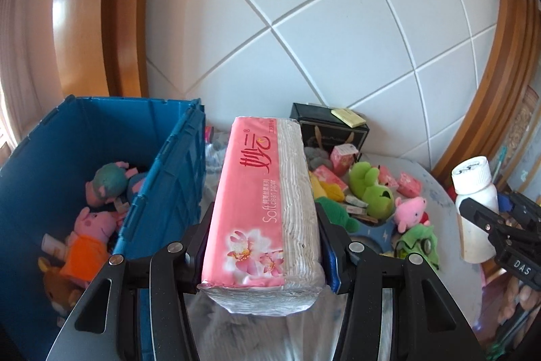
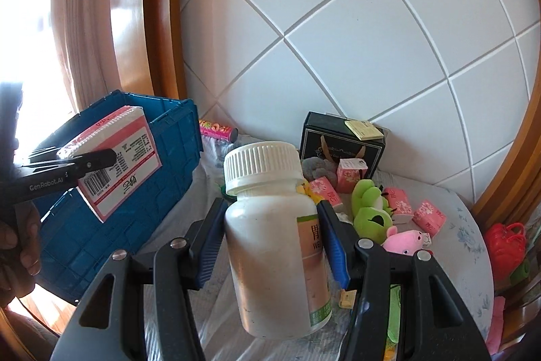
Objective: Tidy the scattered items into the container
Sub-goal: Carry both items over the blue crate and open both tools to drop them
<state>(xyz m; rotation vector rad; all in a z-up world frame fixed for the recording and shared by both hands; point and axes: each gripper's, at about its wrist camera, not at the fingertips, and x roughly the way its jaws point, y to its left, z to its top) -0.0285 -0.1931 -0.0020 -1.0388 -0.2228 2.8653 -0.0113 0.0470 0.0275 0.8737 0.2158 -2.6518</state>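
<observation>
The left hand-held gripper (image 1: 263, 246) is pinching a pink pack of tissues (image 1: 263, 208) across its short width, so the pack's long axis runs straight ahead, out along the fingers. The pack is lifted clear of the bench. The blue crate (image 1: 101, 178) lies just to the left of this gripper and a little ahead, its near wall standing right beside the left finger. Soft toys already lie inside it. In the right wrist view the pack hangs against the crate's outer wall, near the rim; whether it has crossed over the opening I cannot tell.

The right hand-held gripper (image 2: 270, 235) is clamped on a white pill bottle (image 2: 274, 235), held upright with its ribbed cap (image 2: 262, 166) pointing up and away from the fingers. From this gripper the crate (image 2: 135, 192) sits well off to the left, with the left gripper and its pack in between.

The move to come, as I judge it, turns on that sideways offset: the pack needs only a short carry leftward over the wall, and keeping its long axis parallel to that wall should let it drop in flat. The left hand is clearly the nearer one. The bottle would have to wait or pass behind.

Ahead and right of both grippers, more toys, such as a green frog (image 1: 370, 188), and small pink packets (image 2: 429, 213) remain on the bench (image 2: 466, 225).
</observation>
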